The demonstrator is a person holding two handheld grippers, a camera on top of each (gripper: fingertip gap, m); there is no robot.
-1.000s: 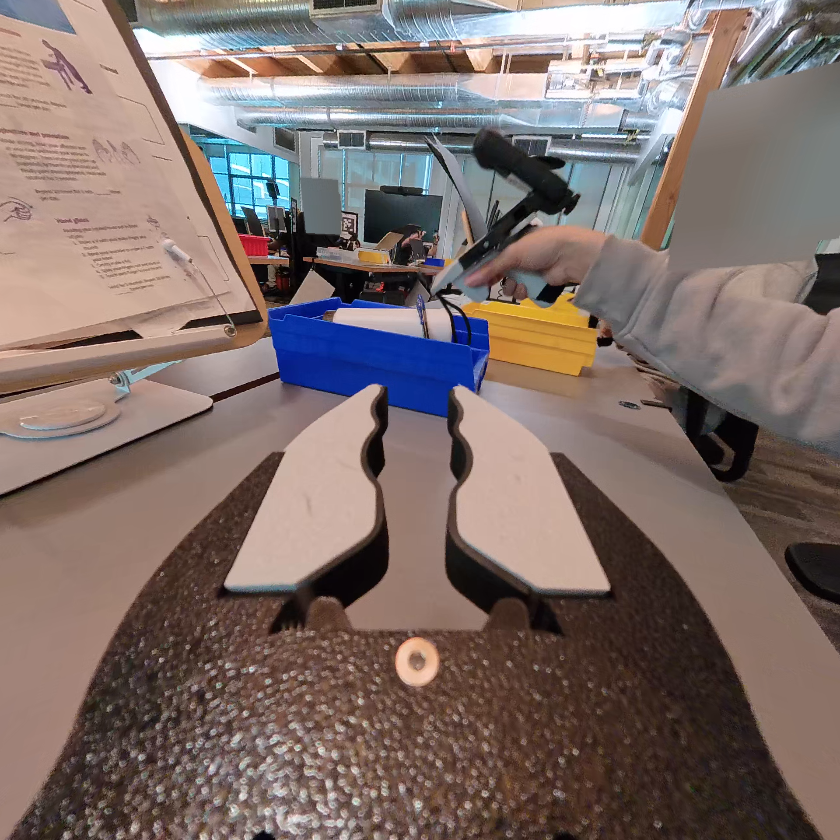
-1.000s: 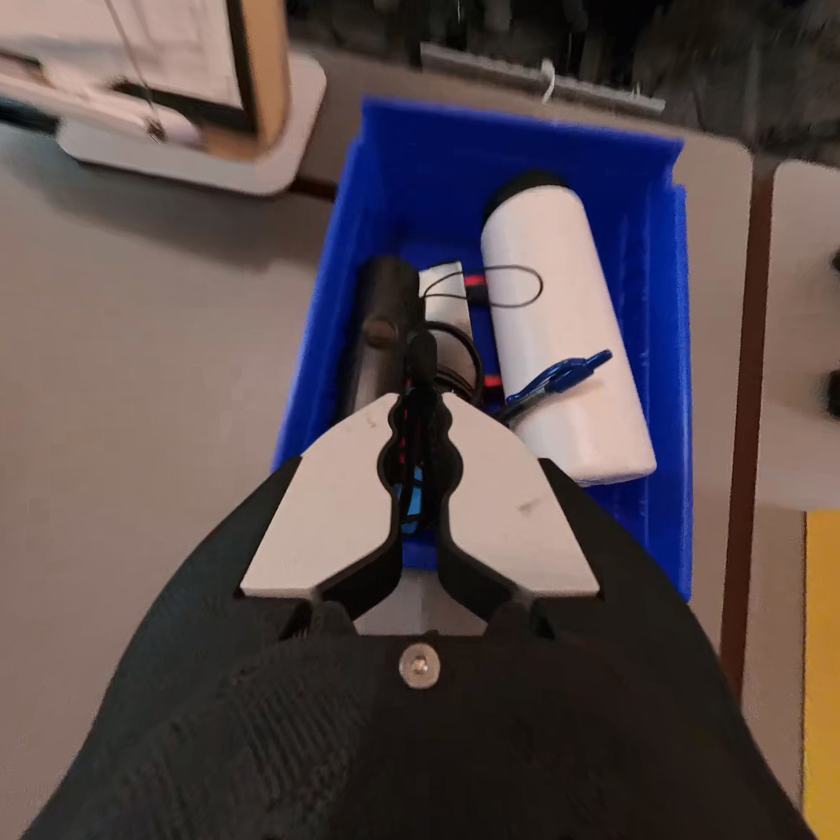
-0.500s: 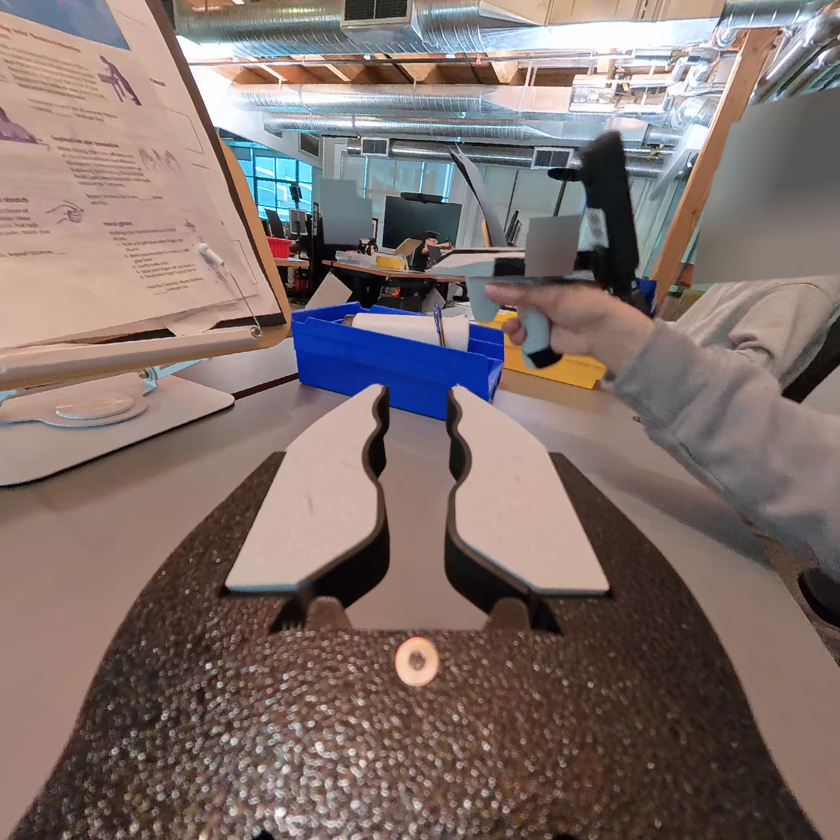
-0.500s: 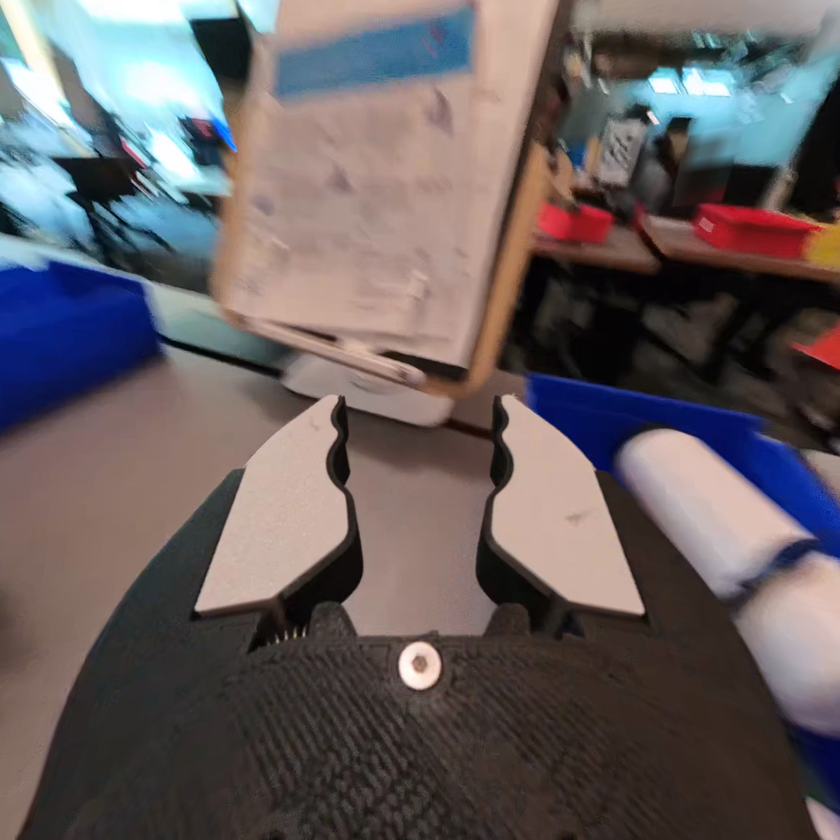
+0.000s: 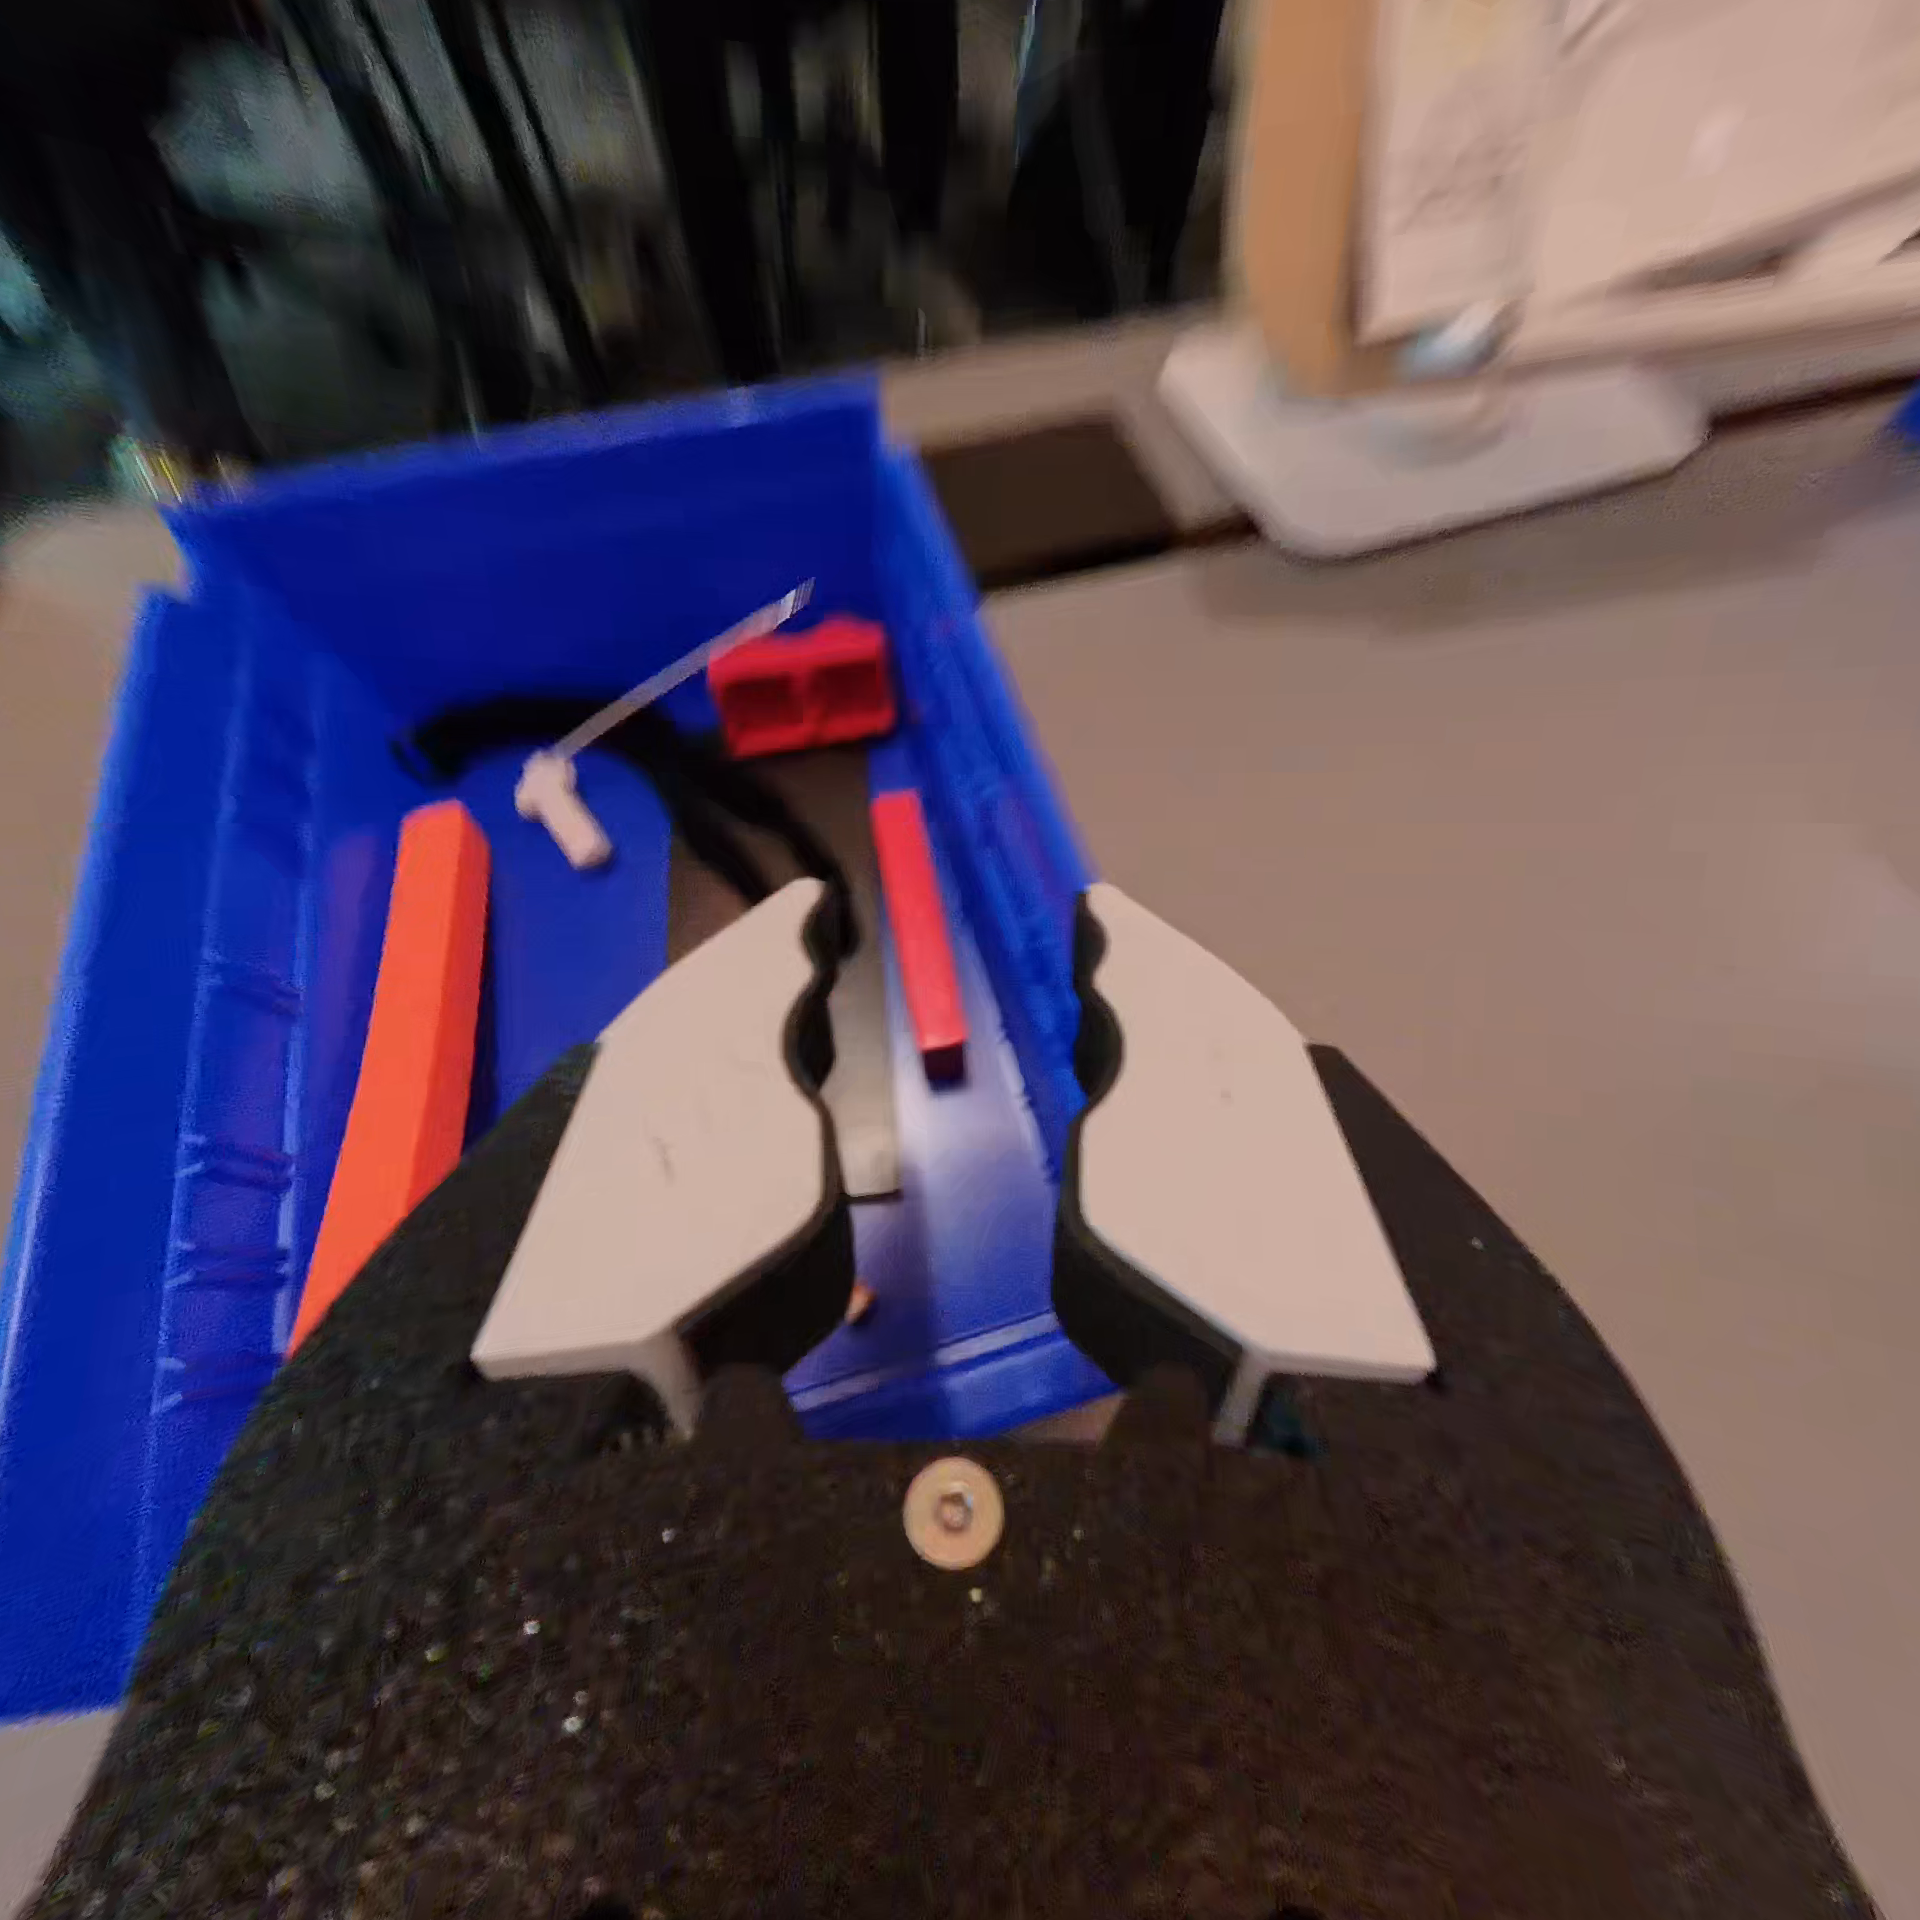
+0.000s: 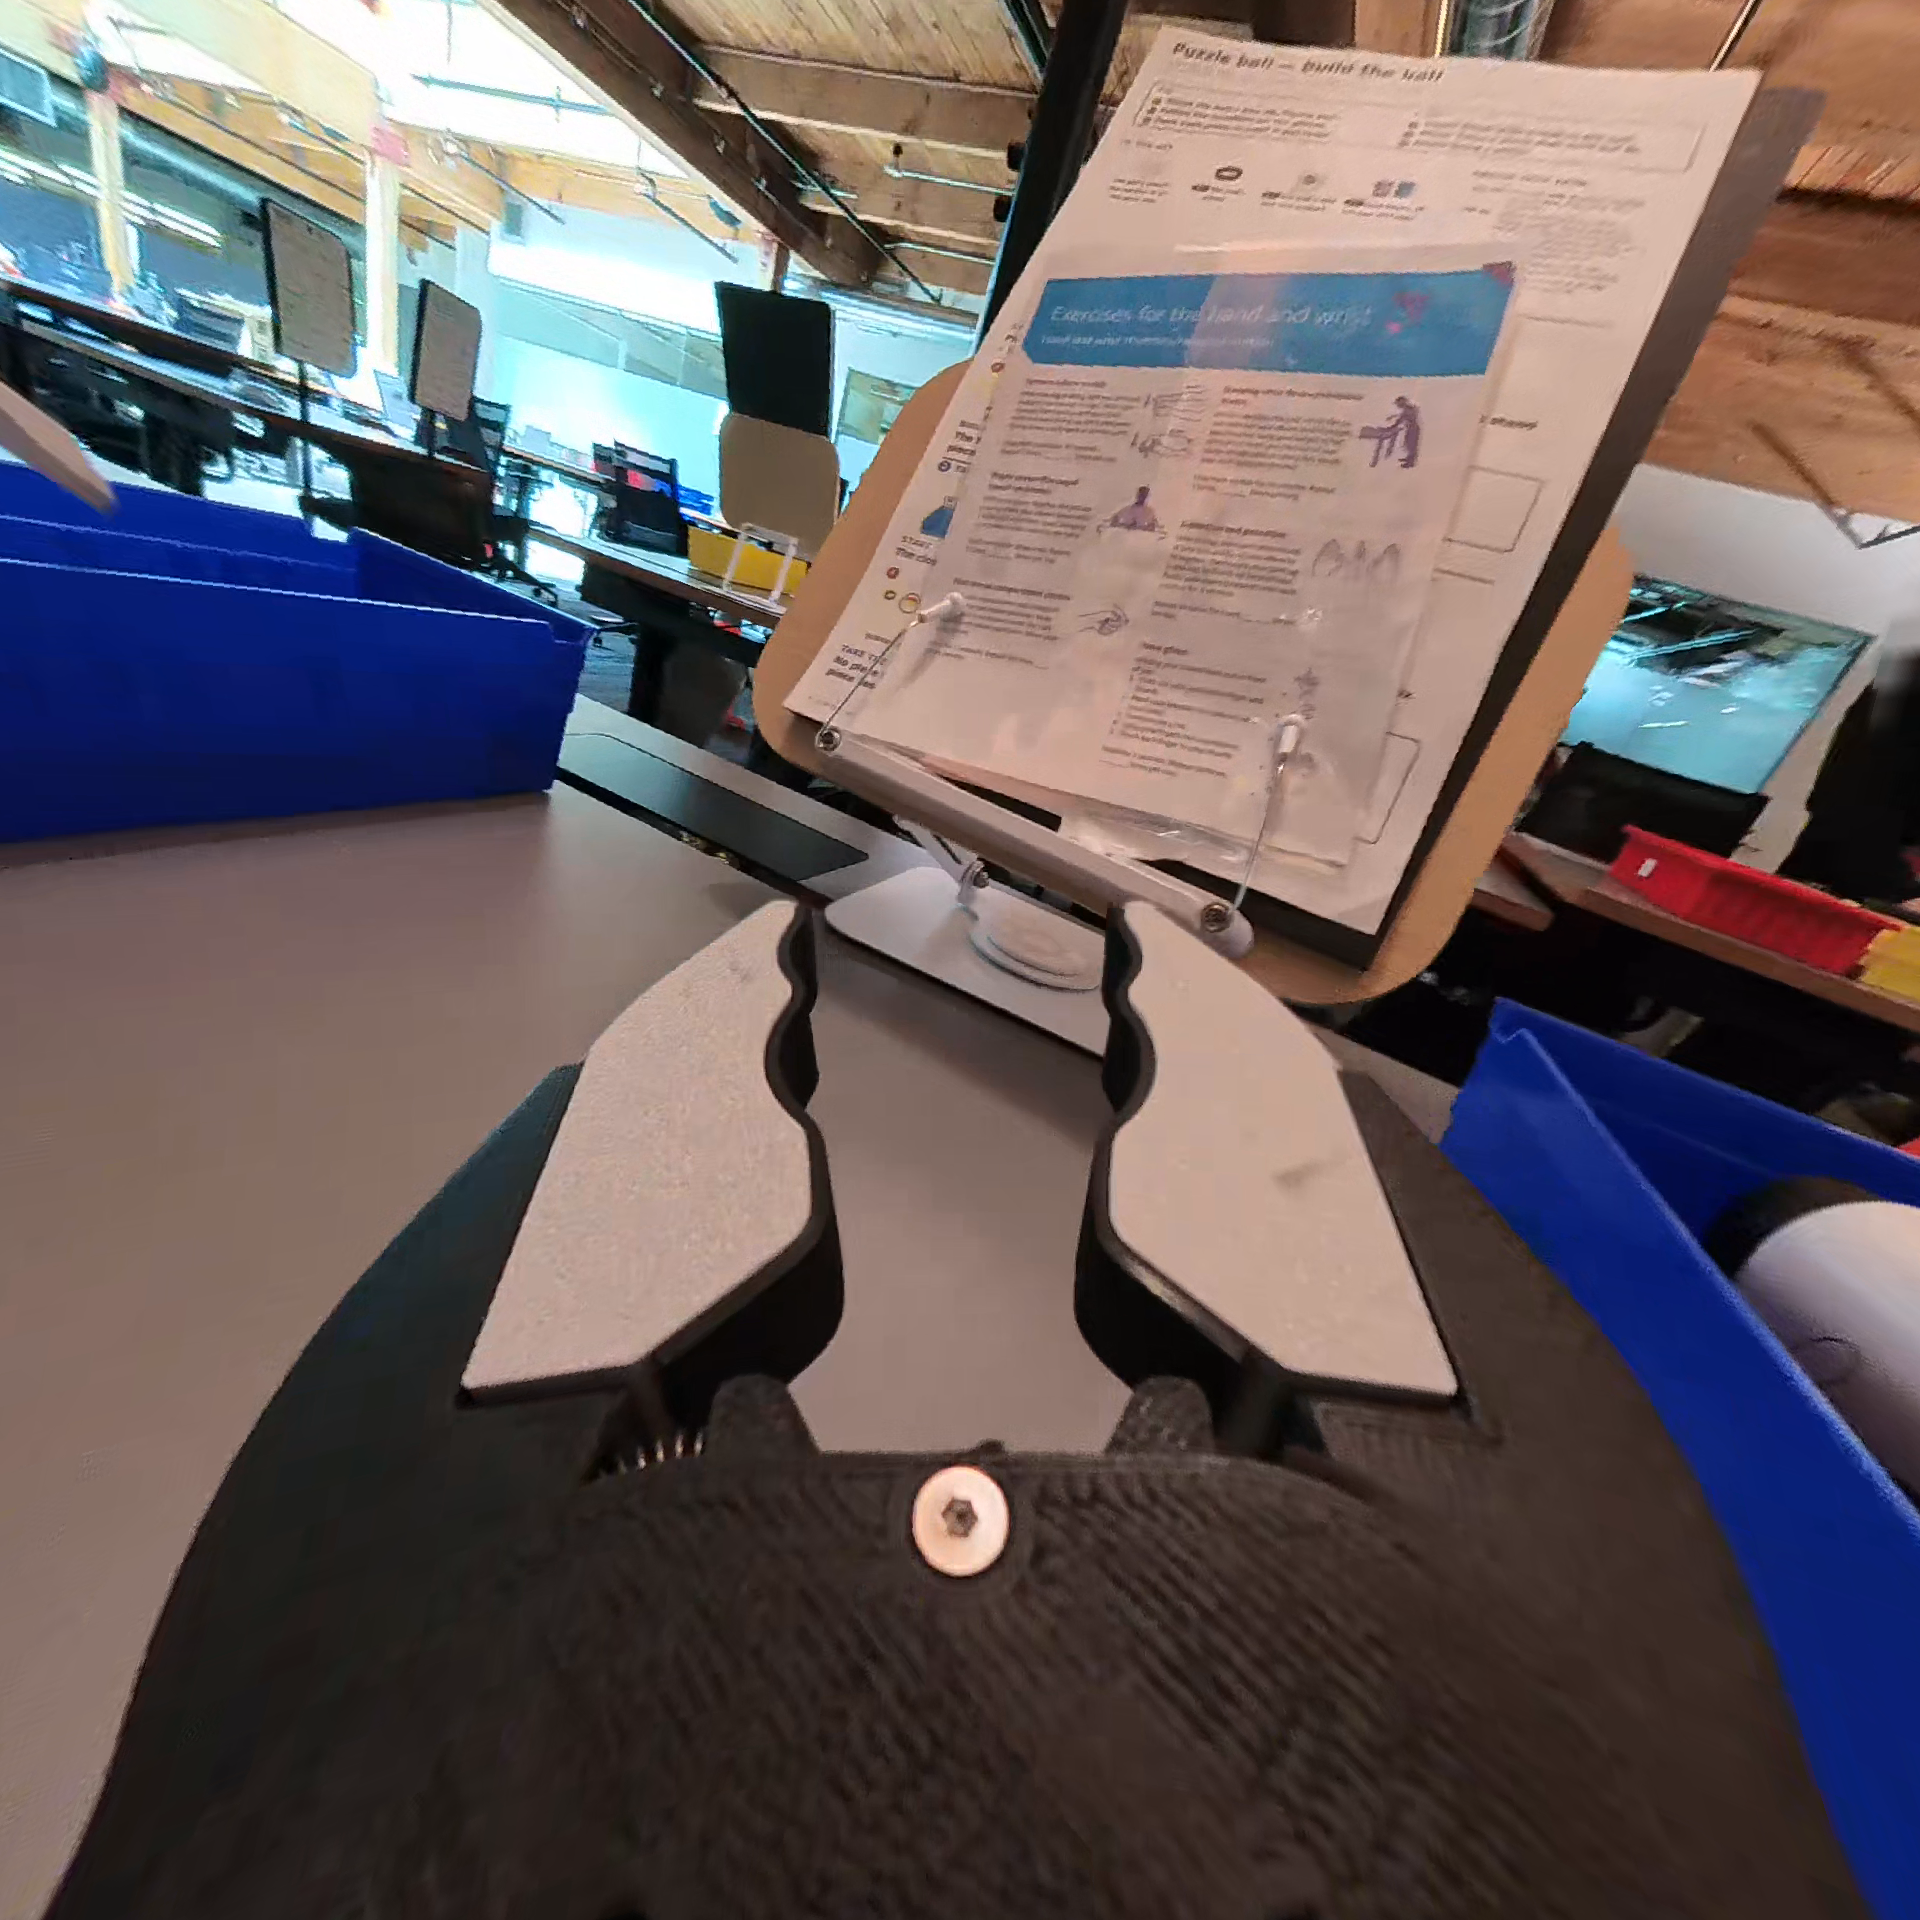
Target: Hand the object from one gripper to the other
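In the left wrist view my left gripper (image 5: pixel 951 904) is open and empty, hovering over the near right part of a blue bin (image 5: pixel 520 582). The bin holds a long orange bar (image 5: pixel 416 1039), a thin red stick (image 5: pixel 920 935), a red block (image 5: pixel 805 696), a white zip-tie piece (image 5: pixel 566 810) and a black strap (image 5: pixel 862 1039). The red stick and the strap lie below the gap between my fingers. In the right wrist view my right gripper (image 6: pixel 961 920) is open and empty, held level above the grey table (image 6: pixel 312 1039).
A document stand (image 6: pixel 1195 520) with papers stands just beyond the right gripper; it also shows in the left wrist view (image 5: pixel 1455 416). A blue bin (image 6: pixel 260 675) sits at left. Another blue bin (image 6: pixel 1662 1247) at right holds a white bottle (image 6: pixel 1839 1278). The left view is blurred. The left gripper's tips are roughly 35 cm from the right gripper's.
The right gripper let go of a black cable in the bottle bin, opened and swung up level toward the stand. The left gripper swung over another blue bin, looking down, and opened wider.
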